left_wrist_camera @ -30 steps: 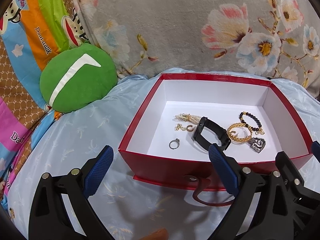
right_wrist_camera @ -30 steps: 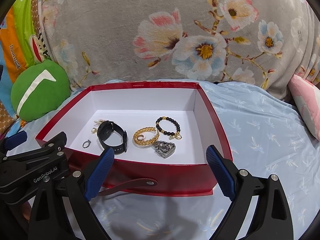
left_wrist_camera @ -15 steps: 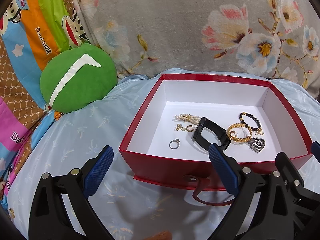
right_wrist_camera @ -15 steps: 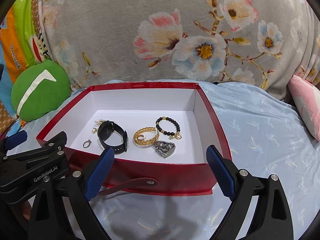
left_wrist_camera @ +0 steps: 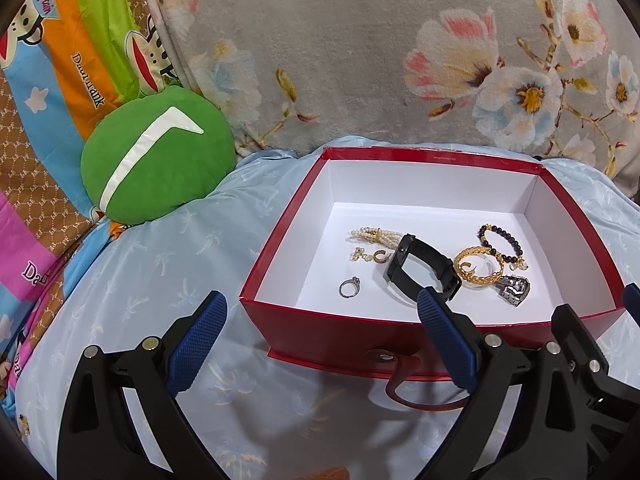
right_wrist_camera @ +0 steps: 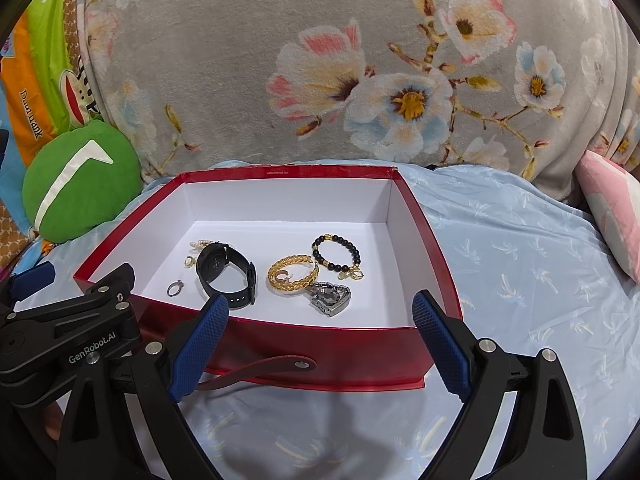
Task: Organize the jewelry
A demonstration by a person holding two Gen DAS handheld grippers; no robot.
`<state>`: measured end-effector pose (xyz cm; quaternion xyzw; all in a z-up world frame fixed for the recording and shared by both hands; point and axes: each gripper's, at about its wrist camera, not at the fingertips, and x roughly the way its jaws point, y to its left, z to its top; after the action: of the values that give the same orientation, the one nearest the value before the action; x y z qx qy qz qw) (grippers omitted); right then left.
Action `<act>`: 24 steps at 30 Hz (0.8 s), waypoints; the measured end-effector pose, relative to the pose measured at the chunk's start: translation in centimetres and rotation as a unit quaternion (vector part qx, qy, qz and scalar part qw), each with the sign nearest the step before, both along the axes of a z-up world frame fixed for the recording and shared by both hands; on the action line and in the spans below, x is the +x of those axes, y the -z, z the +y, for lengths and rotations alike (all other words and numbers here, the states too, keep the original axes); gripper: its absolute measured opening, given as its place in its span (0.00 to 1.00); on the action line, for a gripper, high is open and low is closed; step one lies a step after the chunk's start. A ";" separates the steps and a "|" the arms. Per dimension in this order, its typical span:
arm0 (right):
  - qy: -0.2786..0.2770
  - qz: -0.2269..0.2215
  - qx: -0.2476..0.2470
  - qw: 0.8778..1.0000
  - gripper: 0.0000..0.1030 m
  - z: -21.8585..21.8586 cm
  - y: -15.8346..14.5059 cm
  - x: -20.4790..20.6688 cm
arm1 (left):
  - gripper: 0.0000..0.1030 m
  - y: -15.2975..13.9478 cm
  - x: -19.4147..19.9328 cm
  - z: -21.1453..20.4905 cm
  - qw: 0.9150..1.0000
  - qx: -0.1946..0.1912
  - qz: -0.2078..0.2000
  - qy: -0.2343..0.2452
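Looked near done: all jewelry seen, incl. watch (right_wrist_camera: 228,276) & ring (left_wrist_camera: 350,287), lay inside red box (right_wrist_camera: 340,346) on bed; both grippers' jaws wide, empty.

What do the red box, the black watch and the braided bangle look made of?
Red box: glossy red card, matt white inside, judging by its thin straight walls. Black watch: matt strap, probably rubber or silicone. Braided bangle: shiny gold-coloured, likely metal.
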<state>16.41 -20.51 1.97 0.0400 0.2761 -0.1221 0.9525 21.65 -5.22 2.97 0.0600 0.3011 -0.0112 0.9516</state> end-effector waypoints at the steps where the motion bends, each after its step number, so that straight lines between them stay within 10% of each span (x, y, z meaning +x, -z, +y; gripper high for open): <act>1: 0.000 0.000 0.000 1.000 0.88 0.0 0.0 0.0 | 0.91 0.0 0.0 0.0 1.000 0.000 0.000 0.000; 24: 0.001 -0.002 0.000 1.000 0.88 0.2 -0.6 -0.3 | 0.91 -0.1 -0.2 0.1 1.000 -0.003 0.005 -0.004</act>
<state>16.13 -20.31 2.58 0.0403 0.2739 -0.1233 0.9530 21.41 -5.15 3.09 0.0554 0.3064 -0.0086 0.9503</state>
